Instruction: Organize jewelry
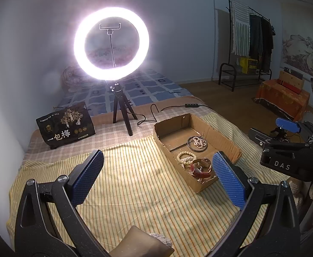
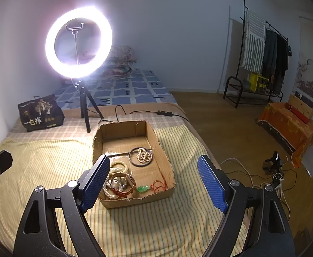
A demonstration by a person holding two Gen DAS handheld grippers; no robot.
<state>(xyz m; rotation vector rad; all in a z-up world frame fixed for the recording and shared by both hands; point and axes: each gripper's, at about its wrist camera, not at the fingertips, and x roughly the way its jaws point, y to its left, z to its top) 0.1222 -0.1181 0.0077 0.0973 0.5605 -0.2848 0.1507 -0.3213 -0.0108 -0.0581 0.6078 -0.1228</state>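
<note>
The room is dim; 1 ring light (image 1: 111, 44) at the far left blazes with a hazy glare, washing out the wall (image 2: 167, 32) behind. Both views curve strongly at the edges, with dark vignetted corners.

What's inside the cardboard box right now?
In the cardboard box: a dark bangle ringing pinkish beads, pearl strands, a red-strapped watch, a green pendant. The right gripper's finger hides the near-left corner.

Ahead of the right gripper (image 2: 154, 182), between its textured blue pads: raw brown cardboard box (image 2: 166, 194), edges fraying rough. Inside, pearly beads (image 2: 144, 155) gleaming, dark bangle (image 2: 132, 159) shining smooth. Beneath: striped cloth (image 2: 49, 162) lying matt, woven. Gripper arms showing matt black plastic.
</note>
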